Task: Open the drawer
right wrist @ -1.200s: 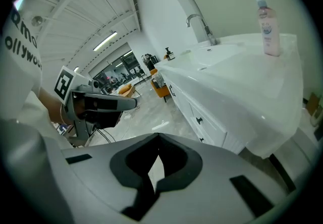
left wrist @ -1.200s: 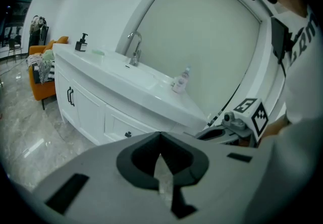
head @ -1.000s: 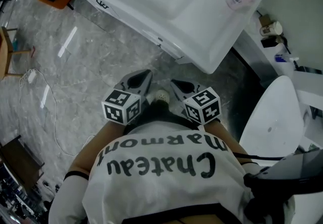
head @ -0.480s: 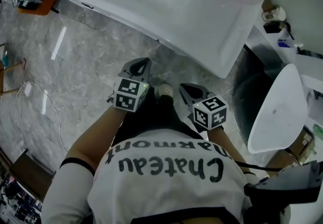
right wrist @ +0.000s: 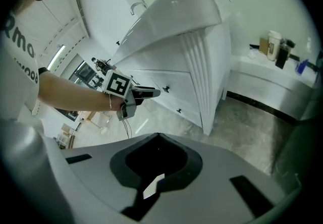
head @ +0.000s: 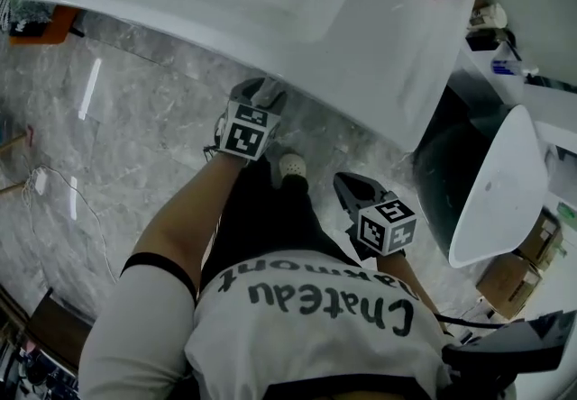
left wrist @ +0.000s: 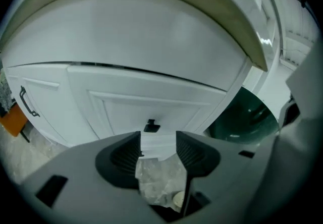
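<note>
As the left claw spreads its jaws, nothing between them, the drawer fills the middle of the left gripper view. Its dark knob sits just above the gap, untouched. The right claw hangs clenched and empty.
</note>
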A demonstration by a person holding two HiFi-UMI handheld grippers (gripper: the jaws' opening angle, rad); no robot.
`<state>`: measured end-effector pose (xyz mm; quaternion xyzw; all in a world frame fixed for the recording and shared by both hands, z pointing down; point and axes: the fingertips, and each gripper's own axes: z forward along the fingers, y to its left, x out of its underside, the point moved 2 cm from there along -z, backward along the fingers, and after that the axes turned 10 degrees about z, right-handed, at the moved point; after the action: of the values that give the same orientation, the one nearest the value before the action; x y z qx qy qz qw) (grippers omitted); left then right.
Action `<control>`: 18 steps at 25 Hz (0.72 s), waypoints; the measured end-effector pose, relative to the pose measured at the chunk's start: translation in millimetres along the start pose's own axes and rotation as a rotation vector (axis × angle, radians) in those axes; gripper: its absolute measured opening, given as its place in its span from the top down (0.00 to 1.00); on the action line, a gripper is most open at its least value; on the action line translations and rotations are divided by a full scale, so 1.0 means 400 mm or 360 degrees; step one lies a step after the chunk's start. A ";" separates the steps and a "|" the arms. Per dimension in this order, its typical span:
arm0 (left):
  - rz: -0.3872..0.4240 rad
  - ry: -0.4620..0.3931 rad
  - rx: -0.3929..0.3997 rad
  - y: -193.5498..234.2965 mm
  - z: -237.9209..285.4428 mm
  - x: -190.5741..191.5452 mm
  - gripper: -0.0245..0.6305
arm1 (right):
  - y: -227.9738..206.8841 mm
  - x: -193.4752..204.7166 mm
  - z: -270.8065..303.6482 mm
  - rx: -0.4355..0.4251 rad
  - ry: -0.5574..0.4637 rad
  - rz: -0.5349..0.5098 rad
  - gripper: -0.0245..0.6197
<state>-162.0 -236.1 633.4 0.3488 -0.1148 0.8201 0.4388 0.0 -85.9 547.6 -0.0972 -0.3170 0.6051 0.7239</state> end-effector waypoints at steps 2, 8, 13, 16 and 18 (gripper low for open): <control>0.0001 0.0010 -0.0006 0.009 0.037 0.006 0.66 | -0.022 0.023 -0.012 0.0033 0.0013 0.0018 0.95; 0.0001 0.0006 -0.0094 0.046 0.111 0.022 0.66 | -0.071 0.066 -0.028 0.0078 0.0002 0.0095 0.95; 0.0001 0.0033 -0.0095 0.045 0.151 0.007 0.67 | -0.086 0.091 -0.007 0.0074 0.0013 0.0163 0.95; 0.0008 0.0059 -0.0092 0.042 0.169 0.006 0.67 | -0.084 0.100 0.010 0.0052 0.0012 0.0211 0.95; 0.0004 0.0073 -0.0093 0.046 0.176 0.006 0.67 | -0.081 0.105 0.017 0.0046 0.0012 0.0222 0.95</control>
<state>-144.2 -280.2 688.5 0.3169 -0.1292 0.8247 0.4502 25.5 -56.2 584.2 -0.1109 -0.2978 0.6583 0.6824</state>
